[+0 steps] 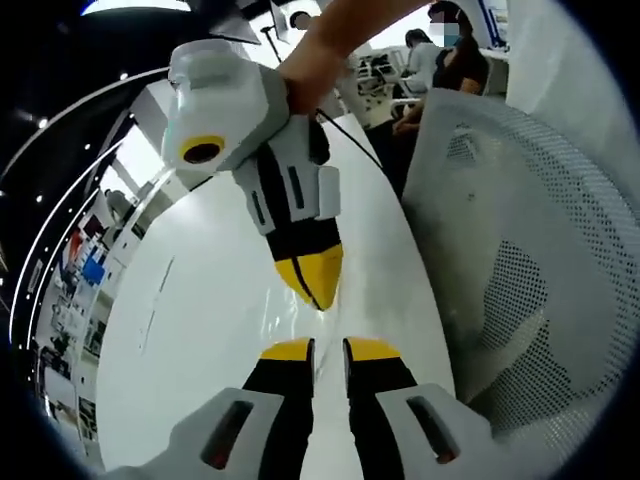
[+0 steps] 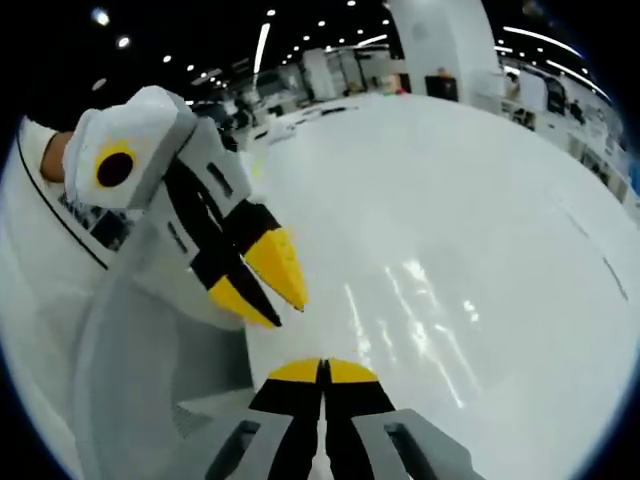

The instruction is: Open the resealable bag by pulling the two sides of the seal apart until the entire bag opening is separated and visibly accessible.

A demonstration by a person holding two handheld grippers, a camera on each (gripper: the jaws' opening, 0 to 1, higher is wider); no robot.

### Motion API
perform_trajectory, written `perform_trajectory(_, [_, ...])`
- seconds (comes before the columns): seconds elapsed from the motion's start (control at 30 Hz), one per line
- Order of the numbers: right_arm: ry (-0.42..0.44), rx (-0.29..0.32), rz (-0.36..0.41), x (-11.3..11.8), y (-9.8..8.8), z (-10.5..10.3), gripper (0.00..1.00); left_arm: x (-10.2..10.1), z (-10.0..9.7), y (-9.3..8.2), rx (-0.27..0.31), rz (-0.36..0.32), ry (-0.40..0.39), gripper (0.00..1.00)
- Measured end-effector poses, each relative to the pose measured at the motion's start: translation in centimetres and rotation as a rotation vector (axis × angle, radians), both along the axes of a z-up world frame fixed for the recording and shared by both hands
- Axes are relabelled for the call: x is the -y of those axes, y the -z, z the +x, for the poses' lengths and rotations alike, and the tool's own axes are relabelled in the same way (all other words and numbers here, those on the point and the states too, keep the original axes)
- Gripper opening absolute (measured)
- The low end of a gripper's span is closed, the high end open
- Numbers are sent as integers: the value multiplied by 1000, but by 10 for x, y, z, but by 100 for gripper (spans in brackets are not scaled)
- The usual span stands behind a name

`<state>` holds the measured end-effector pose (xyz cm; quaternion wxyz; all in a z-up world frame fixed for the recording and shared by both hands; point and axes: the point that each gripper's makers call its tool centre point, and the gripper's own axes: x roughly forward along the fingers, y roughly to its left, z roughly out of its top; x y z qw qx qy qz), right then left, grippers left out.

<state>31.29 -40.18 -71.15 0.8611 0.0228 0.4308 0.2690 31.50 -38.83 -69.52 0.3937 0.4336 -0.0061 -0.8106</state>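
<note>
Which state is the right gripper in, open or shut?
Shut. On the right gripper the yellow tips meet, no gap between them.

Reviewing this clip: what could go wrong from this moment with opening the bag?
1. The clear bag barely shows against the glossy white table, so a jaw could easily miss the seal.
2. The right gripper is shut while the left gripper stands open; pulling now would likely drag the bag rather than part it.
</note>
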Motion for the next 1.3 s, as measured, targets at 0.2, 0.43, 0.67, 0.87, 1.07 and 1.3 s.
perform_trajectory(0.2, [-22, 29, -8, -2, -4, 3, 0, 2, 2, 6, 10, 18, -17, 11])
perform_trajectory(0.43, [21, 116, -32, 4, -24, 19, 0, -1, 13, 21, 46, 91, -63, 1])
perform_trajectory(0.67, [58, 208, -125, 18, -34, 33, 0, -1, 13, 19, 48, 111, -58, 0])
perform_trajectory(0.87, [125, 268, -175, 29, -48, 46, 0, -4, 11, 22, 61, 132, -28, 0])
perform_trajectory(1.07, [153, 320, -212, 37, -59, 50, 0, -1, 8, 21, 56, 133, -23, 0])
perform_trajectory(1.3, [158, 318, -221, 40, -57, 47, 0, -1, 10, 24, 53, 144, -57, 0])
